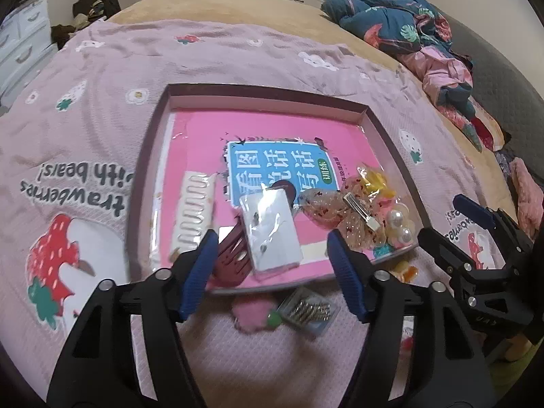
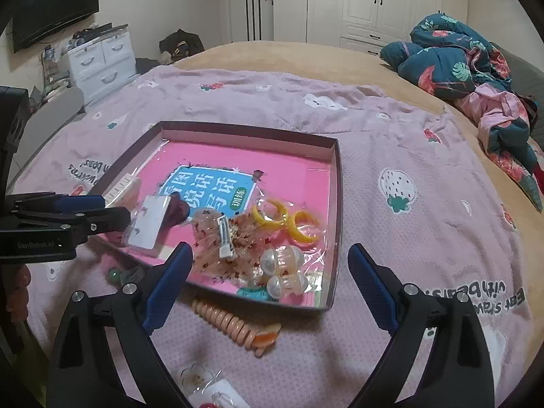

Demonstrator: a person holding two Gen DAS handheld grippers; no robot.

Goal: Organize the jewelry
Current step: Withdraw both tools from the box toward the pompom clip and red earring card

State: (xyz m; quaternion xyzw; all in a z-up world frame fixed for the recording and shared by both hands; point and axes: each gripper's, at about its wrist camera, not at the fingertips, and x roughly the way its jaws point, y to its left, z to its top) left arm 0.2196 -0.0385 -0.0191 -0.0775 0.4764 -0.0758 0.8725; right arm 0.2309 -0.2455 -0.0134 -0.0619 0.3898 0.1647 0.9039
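A shallow dark-rimmed tray (image 1: 149, 156) (image 2: 335, 183) lies on the bed with a pink book in it. My left gripper (image 1: 272, 241) (image 2: 108, 209) is open over the tray's near edge. A white earring card in a plastic sleeve (image 1: 272, 234) (image 2: 149, 224) lies below the gap, touching neither pad. Beside the card are a white comb clip (image 1: 195, 214) and a dark red clip (image 1: 231, 261). My right gripper (image 2: 270, 251) (image 1: 455, 224) is open and empty above an orange sequin bow clip (image 2: 224, 238), pearl clips (image 2: 282, 268) and yellow claw clips (image 2: 289, 224).
On the pink strawberry blanket in front of the tray lie a peach coil hair tie (image 2: 227, 323), a pink felt flower (image 1: 251, 316), a small box of hairpins (image 1: 307, 309) and clear packets (image 2: 204, 384). Crumpled bedding (image 2: 476, 68) is heaped at the far right.
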